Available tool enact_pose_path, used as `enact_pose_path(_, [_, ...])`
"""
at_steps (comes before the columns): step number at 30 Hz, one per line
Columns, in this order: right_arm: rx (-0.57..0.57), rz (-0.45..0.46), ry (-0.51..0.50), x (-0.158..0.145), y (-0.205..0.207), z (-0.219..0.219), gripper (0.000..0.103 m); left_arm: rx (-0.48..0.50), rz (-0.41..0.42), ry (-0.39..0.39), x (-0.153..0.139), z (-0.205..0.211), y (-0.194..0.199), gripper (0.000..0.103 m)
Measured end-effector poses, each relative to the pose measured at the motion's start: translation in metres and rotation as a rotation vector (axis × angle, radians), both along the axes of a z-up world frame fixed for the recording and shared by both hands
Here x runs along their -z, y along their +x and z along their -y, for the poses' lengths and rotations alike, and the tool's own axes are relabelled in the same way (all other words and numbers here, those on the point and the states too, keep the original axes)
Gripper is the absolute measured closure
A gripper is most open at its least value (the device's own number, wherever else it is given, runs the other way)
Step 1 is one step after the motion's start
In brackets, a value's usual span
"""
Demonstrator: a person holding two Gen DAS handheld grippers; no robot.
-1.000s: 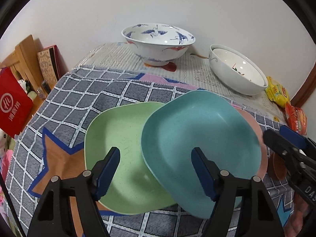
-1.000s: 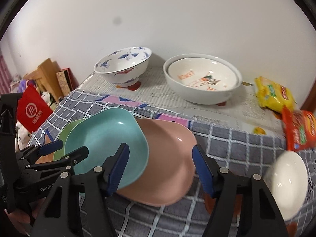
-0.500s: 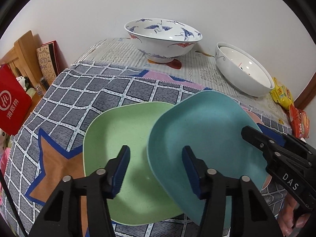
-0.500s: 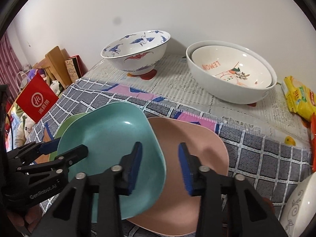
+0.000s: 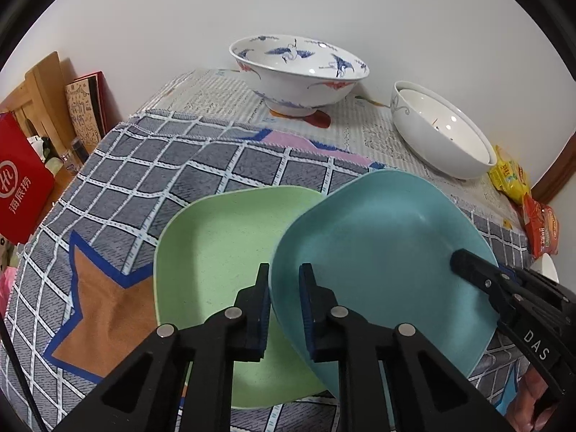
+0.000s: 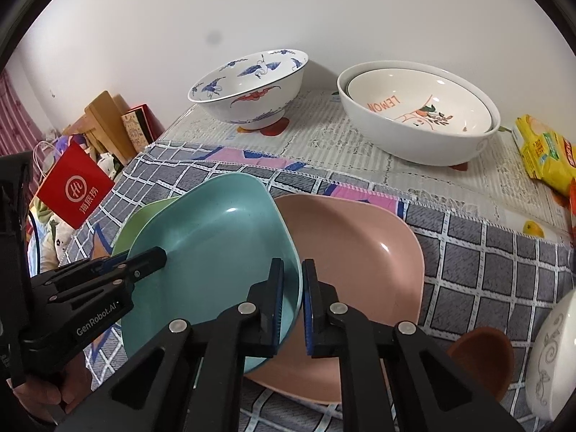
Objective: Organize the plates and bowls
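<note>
A teal plate [image 5: 378, 252] lies tilted, overlapping a green plate [image 5: 216, 252] on its left and a pink plate [image 6: 360, 252] on its right. My left gripper [image 5: 284, 306] is shut on the teal plate's left rim. My right gripper [image 6: 292, 302] is shut on the teal plate [image 6: 216, 252] at its right rim. The right gripper also shows in the left wrist view [image 5: 478, 273], the left gripper in the right wrist view [image 6: 144, 262]. A blue-and-white crane bowl [image 5: 298, 72] and two nested white bowls [image 6: 417, 111] stand at the back.
A checked grey cloth [image 5: 162, 165] covers the table. Yellow and red snack packets [image 6: 543, 154] lie at the back right. A white bowl [image 6: 550, 356] and a brown dish [image 6: 482, 356] sit at the near right. A red bag [image 5: 19, 180] and boards stand left of the table.
Both grippers have moved forward and closed onto the teal plate, left on its left rim and right on its right rim. The plates have stayed in place.
</note>
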State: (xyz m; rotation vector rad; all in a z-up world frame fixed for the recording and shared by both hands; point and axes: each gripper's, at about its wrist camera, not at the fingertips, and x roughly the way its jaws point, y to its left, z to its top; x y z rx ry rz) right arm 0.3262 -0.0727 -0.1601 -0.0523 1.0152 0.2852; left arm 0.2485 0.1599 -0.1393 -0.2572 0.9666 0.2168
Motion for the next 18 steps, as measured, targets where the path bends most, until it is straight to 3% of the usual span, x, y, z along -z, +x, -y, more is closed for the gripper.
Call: enact_pose_path(18, [-0.019, 0.020, 0.024, -0.021, -0.017, -0.046, 0.093, -0.051, 0.046, -0.018, -0.024, -0.047, -0.029, 0.090])
